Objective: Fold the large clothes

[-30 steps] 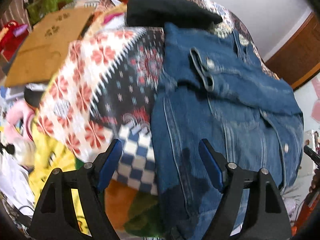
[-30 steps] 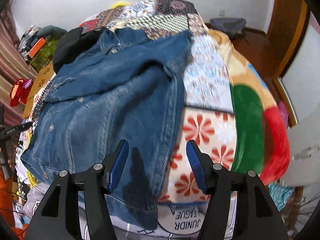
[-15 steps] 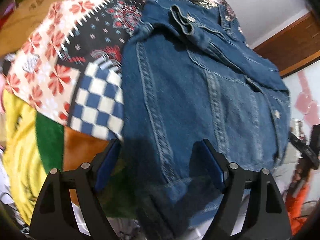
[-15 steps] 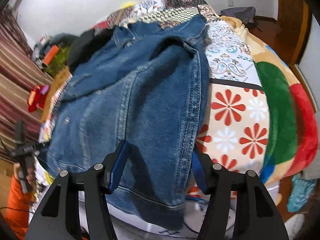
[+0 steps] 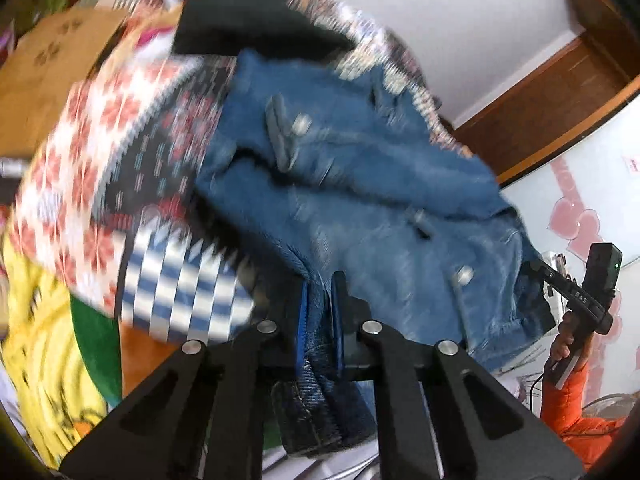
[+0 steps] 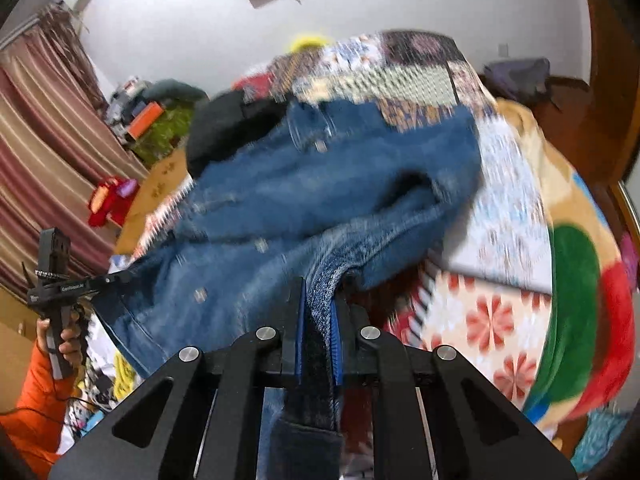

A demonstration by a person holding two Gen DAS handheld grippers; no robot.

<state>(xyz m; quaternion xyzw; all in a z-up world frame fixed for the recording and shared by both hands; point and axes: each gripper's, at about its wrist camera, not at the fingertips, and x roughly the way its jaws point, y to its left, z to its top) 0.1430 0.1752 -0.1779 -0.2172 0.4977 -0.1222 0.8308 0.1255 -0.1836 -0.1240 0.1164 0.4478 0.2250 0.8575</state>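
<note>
Denim jacket (image 5: pixel 360 200): blue, metal buttons, spread across the patchwork quilt (image 5: pixel 100 160) on the bed; near hem raised off the quilt at two corners, body sagging between them, collar end lying toward the far side by a black garment (image 5: pixel 248 20). Both views blurred.

Left gripper (image 5: pixel 319 312): jaws have just been closing and now stand nearly together, blue pads pinching a bunched fold of the jacket's hem; a dark strip of hem hangs out below the pads. In the right wrist view it appears at far left (image 6: pixel 116 278), tip at the opposite hem corner, held by the left hand (image 6: pixel 60 336) with an orange sleeve (image 6: pixel 28 396) below.

Right gripper (image 6: pixel 319 312): jaws have just been closing, now drawn in tight on a vertical fold of the jacket's seamed edge, stitching visible between the pads; cloth trails down beneath them. In the left wrist view it appears at far right (image 5: pixel 538 268), tip at the jacket's corner, gripped by the right hand (image 5: pixel 568 340).

Surroundings: cardboard box (image 5: pixel 48 64) beside the bed on the left wrist view's left; striped curtain (image 6: pixel 44 140) and a red toy (image 6: pixel 110 200) beyond the bed; wooden door frame (image 5: pixel 560 92) against a white wall.
</note>
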